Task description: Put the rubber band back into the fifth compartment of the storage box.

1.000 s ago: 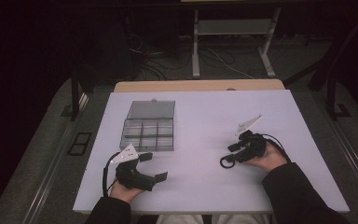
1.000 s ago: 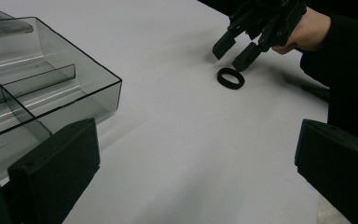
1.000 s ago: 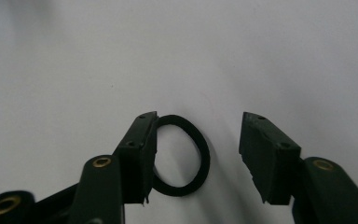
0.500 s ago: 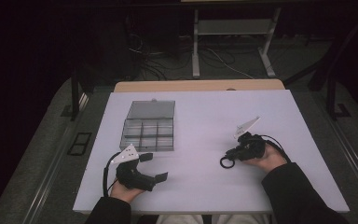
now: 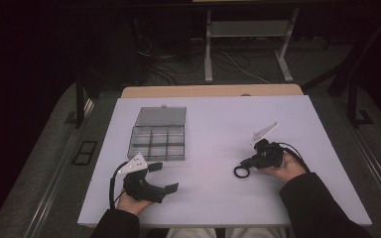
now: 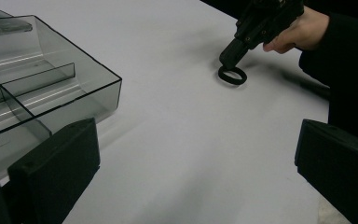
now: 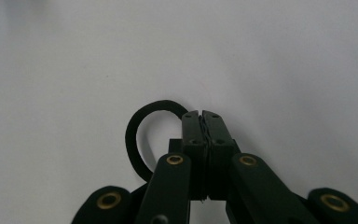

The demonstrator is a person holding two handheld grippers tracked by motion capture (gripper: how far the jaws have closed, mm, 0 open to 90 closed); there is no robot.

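- A white table top point(image 5: 218, 134) is sitting in a dark room, with grey floor around it and cables lying on the floor behind.
- The right gripper point(image 7: 203, 115) is standing with its jaws brought together, after closing within the last moment; in the right gripper view the two black jaws are meeting face to face, and the rim of a black ring point(image 7: 140, 135) is running in between them, so they are pinching the ring at one point of its band.
- The ring point(image 5: 241, 171) is lying flat on the table in the high view, at the tip of the right gripper point(image 5: 248, 162), on the person's right half of the table and well apart from the box.
- The left gripper view is showing the same ring point(image 6: 232, 75) resting on the surface under the right gripper's tip point(image 6: 230, 55).
- The right hand point(image 5: 284, 166) is resting on the table, holding the gripper pointed toward the table's middle.
- The left gripper point(image 5: 166, 177) is standing with its jaws wide apart and nothing between them; in its own view the two black jaws are rising at the far left and right edges.
- The left hand point(image 5: 129, 201) is resting near the front edge.
- A clear compartment box point(image 5: 158, 142) with its lid point(image 5: 160, 116) folded back is sitting just beyond the left gripper; one corner point(image 6: 116, 81) is showing close in the left gripper view.
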